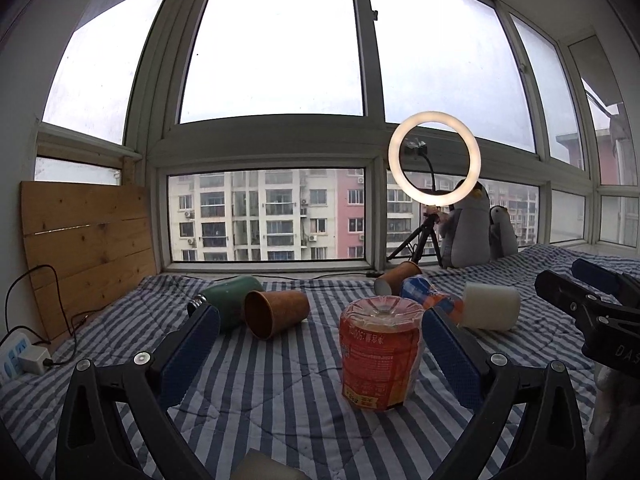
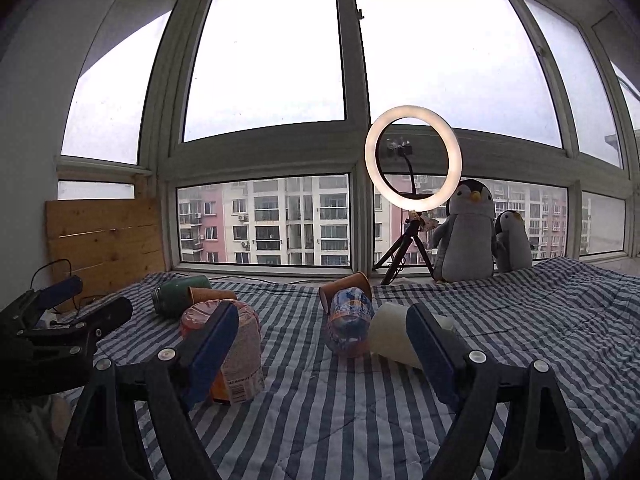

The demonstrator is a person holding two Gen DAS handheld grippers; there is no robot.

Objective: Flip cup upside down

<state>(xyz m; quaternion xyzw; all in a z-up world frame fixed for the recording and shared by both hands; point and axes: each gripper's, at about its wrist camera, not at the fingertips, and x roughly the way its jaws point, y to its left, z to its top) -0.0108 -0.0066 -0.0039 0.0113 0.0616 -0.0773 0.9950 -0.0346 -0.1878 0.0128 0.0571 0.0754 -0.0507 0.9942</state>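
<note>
A: Which cup are we going for? The red-orange printed cup (image 1: 380, 354) is already standing upside down on the striped quilt (image 1: 280, 400), base up, between the left gripper's (image 1: 320, 334) spread blue pads.

B: So I'm judging one of those lying on their sides: the brown paper cup (image 1: 276, 313) beside the green tumbler (image 1: 232, 300), mouth facing us, or the white cup (image 2: 394, 338) lying just ahead of the right gripper (image 2: 322, 338), next to the blue patterned cup (image 2: 350, 316).

A: The right gripper is also gaping wide, holding nothing.

B: The paper one is looking light and thin-walled, so it is probably going to crush under a hard squeeze and roll on that soft bedding. I'd be pinching it mid-wall, across the body, gently.

A: A second brown cup (image 1: 398, 276) is lying farther back, near the ring light's tripod (image 1: 416, 240).
</note>
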